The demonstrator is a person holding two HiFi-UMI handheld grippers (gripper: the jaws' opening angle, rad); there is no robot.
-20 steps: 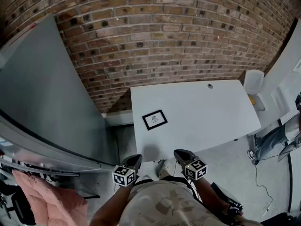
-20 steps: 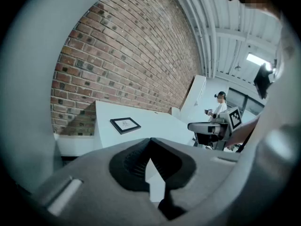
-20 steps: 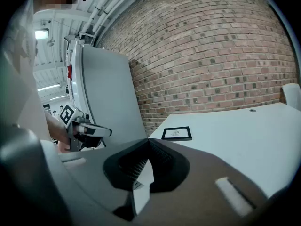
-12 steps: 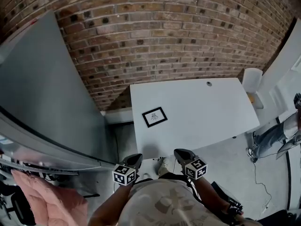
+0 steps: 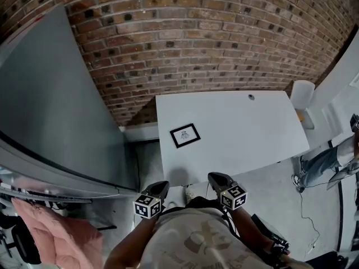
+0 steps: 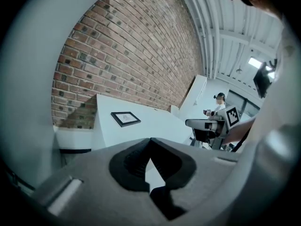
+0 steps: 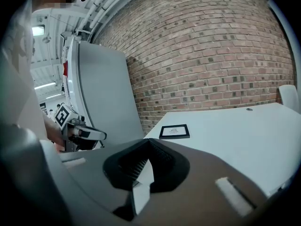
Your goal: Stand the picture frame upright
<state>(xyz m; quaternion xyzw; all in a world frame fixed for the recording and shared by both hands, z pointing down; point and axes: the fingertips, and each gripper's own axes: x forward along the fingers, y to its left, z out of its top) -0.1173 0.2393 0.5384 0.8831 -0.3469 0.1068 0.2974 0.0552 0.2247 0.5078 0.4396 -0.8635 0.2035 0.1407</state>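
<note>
A small black picture frame (image 5: 185, 135) lies flat near the left edge of the white table (image 5: 247, 128); it also shows in the left gripper view (image 6: 125, 118) and the right gripper view (image 7: 174, 131). My left gripper (image 5: 160, 190) hangs shut and empty in front of the table's near edge, well short of the frame. My right gripper (image 5: 217, 180) is beside it, also shut with nothing in it. In each gripper view the jaws meet with nothing between them.
A brick wall (image 5: 196, 43) runs behind the table. A large grey panel (image 5: 50, 111) stands to the left. A white chair (image 5: 303, 97) sits at the table's far right corner. A person (image 6: 219, 108) stands in the distance on the right.
The view has shifted slightly, and the table and frame sit a little higher in the picture. Both grippers stay shut at about the same place.
</note>
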